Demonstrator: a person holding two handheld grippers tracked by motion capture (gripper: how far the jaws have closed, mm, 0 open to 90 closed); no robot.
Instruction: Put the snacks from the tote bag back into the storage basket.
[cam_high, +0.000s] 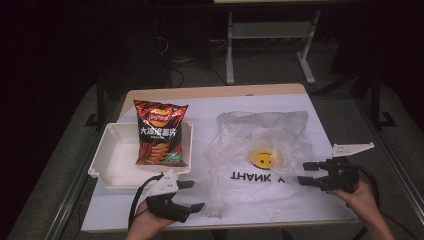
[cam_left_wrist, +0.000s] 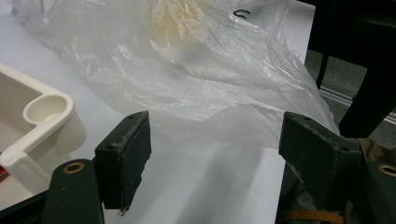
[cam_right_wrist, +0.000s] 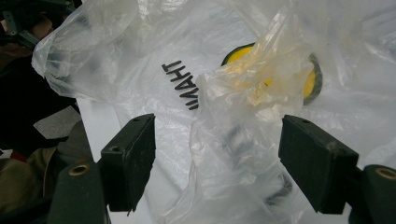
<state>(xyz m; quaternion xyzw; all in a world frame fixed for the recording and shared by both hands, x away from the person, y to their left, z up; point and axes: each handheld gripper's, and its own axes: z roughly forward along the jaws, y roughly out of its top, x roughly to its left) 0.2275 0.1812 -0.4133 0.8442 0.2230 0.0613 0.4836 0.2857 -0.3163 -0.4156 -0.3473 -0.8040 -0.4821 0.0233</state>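
Observation:
A clear plastic bag (cam_high: 260, 160) printed with a yellow smiley and "THANK YOU" lies crumpled on the white table. A red chip bag (cam_high: 159, 132) leans in a white tray (cam_high: 112, 170) to its left. My left gripper (cam_high: 192, 196) is open near the front edge, just left of the plastic bag's corner (cam_left_wrist: 196, 93). My right gripper (cam_high: 306, 172) is open at the bag's right edge; a crumpled fold of the plastic bag (cam_right_wrist: 243, 121) stands between its jaws without being pinched.
The tray's rounded corner (cam_left_wrist: 44, 116) sits close to my left gripper's left jaw. The table's front edge (cam_high: 220, 227) is near both hands. Beyond the table's far end are desk legs (cam_high: 230, 50) and dark floor.

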